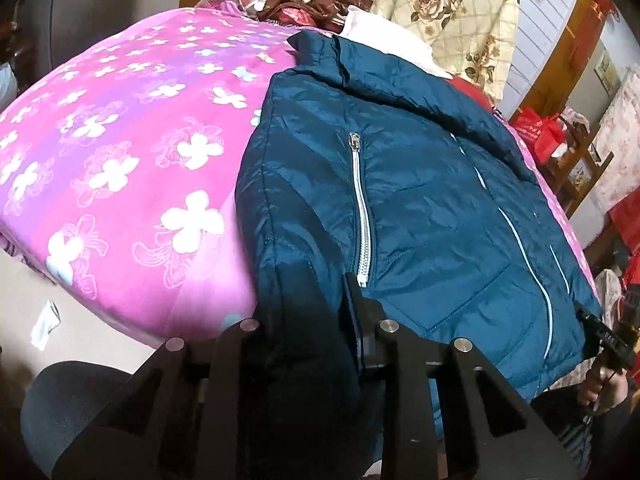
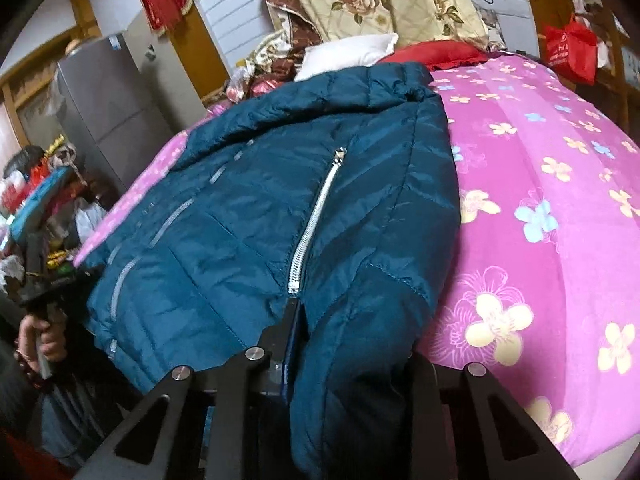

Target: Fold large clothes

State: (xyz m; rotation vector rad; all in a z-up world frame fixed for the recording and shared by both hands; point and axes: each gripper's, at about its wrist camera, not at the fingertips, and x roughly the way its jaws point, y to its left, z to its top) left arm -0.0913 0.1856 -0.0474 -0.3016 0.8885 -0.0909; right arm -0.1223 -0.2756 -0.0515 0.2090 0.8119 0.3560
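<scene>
Teal puffer jacket point(image 1: 420, 200) is lying front-up on a pink flowered quilt point(image 1: 120, 140), its shiny quilted fabric wrinkling around a silver pocket zipper point(image 1: 362, 208) and pale piping lines. Each wrist view is showing one claw pinching the jacket's hem: left gripper point(image 1: 320, 344), right gripper point(image 2: 344, 356). Gold print on a red bag point(image 2: 572, 50) beyond the bed is too blurred to read.

Teal jacket point(image 2: 256, 208), apparently pinched between fingers point(image 2: 280, 332)
</scene>
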